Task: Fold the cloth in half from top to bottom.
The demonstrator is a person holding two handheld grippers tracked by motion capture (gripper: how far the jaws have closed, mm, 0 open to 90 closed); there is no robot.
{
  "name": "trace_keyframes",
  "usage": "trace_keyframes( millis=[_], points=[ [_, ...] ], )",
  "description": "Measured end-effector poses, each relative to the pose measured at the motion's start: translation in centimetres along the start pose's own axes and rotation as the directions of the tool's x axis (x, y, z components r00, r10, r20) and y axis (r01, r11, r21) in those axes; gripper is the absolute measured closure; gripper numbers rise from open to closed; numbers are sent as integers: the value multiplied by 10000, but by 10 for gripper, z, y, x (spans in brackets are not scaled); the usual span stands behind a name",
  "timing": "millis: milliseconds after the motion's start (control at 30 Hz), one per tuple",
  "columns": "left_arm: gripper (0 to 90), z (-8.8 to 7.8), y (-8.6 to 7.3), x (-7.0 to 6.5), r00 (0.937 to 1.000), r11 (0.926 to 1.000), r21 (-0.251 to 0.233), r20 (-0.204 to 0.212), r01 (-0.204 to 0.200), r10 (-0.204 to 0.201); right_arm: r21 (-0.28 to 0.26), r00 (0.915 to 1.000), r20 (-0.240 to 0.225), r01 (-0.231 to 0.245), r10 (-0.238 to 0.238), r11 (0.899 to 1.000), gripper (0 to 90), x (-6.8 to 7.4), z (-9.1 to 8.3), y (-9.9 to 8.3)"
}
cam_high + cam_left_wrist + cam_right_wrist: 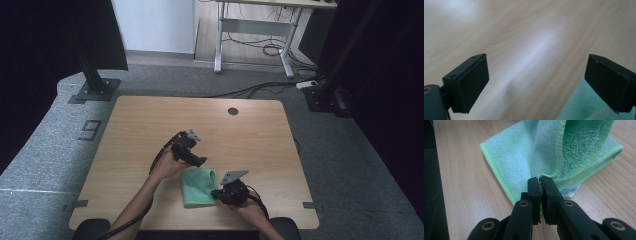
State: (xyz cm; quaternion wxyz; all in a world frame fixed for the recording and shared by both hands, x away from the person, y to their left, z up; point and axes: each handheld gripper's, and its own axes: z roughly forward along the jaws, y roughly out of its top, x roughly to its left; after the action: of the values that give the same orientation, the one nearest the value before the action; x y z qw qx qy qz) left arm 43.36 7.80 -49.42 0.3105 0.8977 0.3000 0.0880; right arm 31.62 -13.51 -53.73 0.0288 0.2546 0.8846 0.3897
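Cloth (pixel 529 152) edge hides inside the clenched right claw (pixel 541 182); left claw (pixel 536 82) gapes, blurred.

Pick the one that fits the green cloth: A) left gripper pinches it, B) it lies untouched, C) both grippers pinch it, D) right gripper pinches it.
D: the right gripper has its jaws shut on the cloth edge, while the left gripper stands open over the table.
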Motion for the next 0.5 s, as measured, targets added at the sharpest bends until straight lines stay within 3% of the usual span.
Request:
trace_keyframes(
  millis=[100, 167, 500],
  points=[
    [53, -2, -7, -6, 9990, 9994, 233, 371, -270, 262, -12, 10000, -37, 10, -10, 10000, 843, 0, 0, 0],
    [55, -7, -13, -7, 9978, 9995, 226, 617, -237, 223, -18, 10000, -53, 14, -15, 10000, 836, -1, 0, 0],
    [59, -30, -42, -16, 9950, 9991, 199, 937, -367, 347, -455, 10000, -5, -66, 66, 9989, 698, -1, -16, 2]
  ],
)
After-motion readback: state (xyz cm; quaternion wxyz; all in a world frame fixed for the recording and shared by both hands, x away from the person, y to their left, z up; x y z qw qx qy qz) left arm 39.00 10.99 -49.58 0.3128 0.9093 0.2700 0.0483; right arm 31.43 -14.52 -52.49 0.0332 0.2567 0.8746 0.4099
